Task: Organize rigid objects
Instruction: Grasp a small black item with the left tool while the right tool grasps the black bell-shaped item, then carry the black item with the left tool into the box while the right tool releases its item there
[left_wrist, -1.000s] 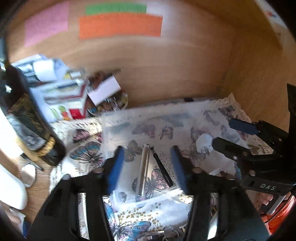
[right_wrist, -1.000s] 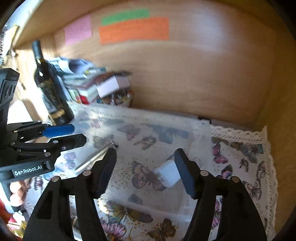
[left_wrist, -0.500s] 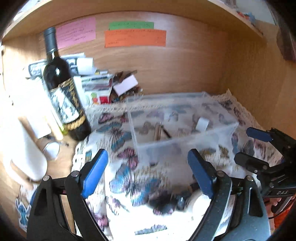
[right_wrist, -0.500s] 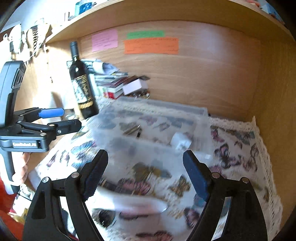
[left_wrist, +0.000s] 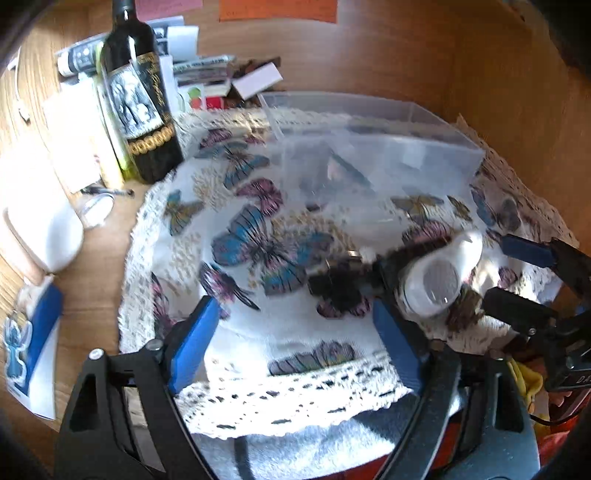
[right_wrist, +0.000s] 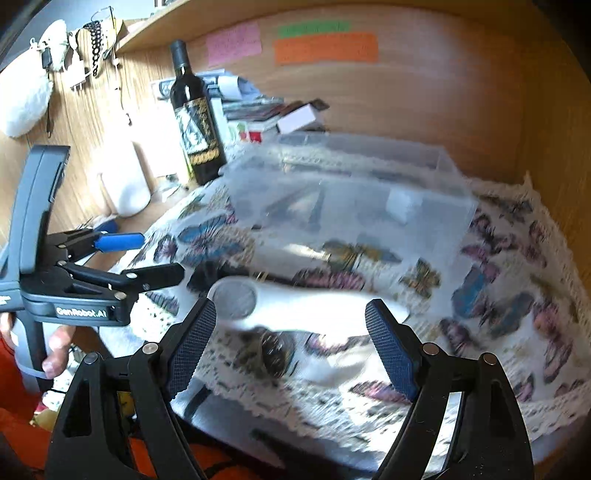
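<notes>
A clear plastic bin (left_wrist: 373, 147) (right_wrist: 347, 188) stands at the back of the butterfly cloth (left_wrist: 258, 243) and holds a metal rod, a dark pen and a small white piece. In front of it lie a white handheld device with a round grey face (left_wrist: 439, 277) (right_wrist: 258, 299) and a dark blurred object (left_wrist: 340, 284) (right_wrist: 275, 350). My left gripper (left_wrist: 295, 343) is open and empty, low over the cloth's front edge. My right gripper (right_wrist: 291, 347) is open and empty, just in front of the white device. Each gripper shows in the other's view.
A wine bottle (left_wrist: 140, 96) (right_wrist: 195, 118) stands left of the bin, with stacked books and boxes (left_wrist: 207, 77) behind it. A white container (left_wrist: 40, 229) is at far left. Wooden walls close the back and right. Coloured notes (right_wrist: 325, 46) hang on the back wall.
Both grippers have pulled back from over the bin toward the cloth's front edge. The white device and dark object in front of the bin have come into view.
</notes>
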